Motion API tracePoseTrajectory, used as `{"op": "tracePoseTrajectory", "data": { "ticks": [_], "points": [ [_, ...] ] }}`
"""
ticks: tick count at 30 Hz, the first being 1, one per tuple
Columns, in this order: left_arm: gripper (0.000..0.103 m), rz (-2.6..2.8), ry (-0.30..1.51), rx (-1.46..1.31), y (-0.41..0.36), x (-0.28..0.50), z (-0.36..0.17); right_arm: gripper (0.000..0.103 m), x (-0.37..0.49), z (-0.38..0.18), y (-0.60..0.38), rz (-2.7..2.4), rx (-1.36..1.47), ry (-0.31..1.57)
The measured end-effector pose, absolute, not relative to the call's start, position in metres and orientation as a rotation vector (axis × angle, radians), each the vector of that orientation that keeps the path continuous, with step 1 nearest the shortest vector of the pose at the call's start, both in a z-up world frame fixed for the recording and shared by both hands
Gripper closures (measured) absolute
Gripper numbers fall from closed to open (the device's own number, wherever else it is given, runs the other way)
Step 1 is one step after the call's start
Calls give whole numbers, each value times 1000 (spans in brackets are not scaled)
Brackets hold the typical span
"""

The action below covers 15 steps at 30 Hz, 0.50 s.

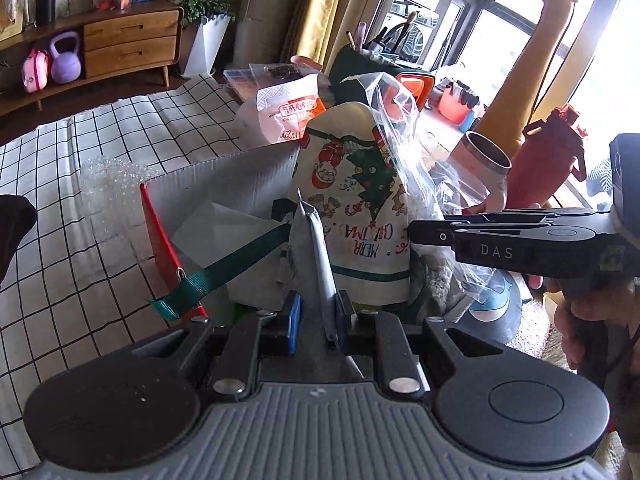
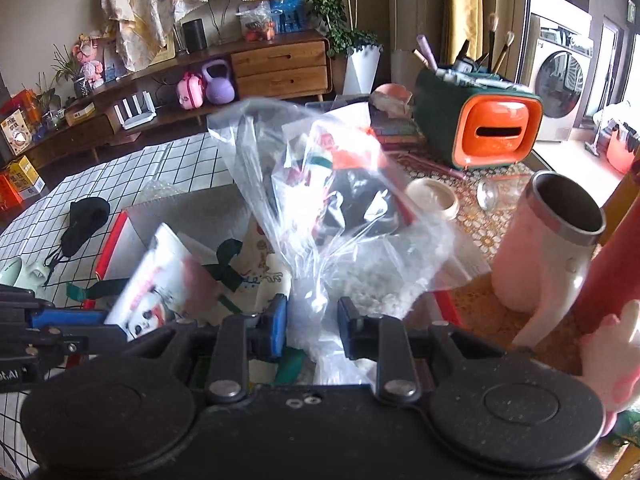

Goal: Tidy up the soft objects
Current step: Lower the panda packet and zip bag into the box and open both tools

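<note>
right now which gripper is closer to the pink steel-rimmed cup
Right. The right gripper, shut on the clear plastic bag, is beside the cup; the left gripper, pinching a packet, is further off, over the box.

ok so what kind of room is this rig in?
Most likely a home living room: a wooden sideboard along the wall, a potted plant beside it, and a washing machine visible through the doorway.
</note>
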<state>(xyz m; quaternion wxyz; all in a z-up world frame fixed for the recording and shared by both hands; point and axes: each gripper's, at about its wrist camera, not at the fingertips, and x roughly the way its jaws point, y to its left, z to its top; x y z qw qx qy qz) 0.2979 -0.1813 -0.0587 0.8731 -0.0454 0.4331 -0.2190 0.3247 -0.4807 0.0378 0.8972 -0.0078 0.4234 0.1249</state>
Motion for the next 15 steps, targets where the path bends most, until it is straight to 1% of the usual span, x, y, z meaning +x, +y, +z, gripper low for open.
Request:
{"op": "tracePoseTrajectory", "data": {
  "ticks": [10,15],
  "points": [
    [85,-454,908,-87,-180,309,-72,79,326,10,-461,337,-29,937],
    [85,-435,924,-77,-176,307,-76,74,318,9,-455,364,-30,946]
  ]
}}
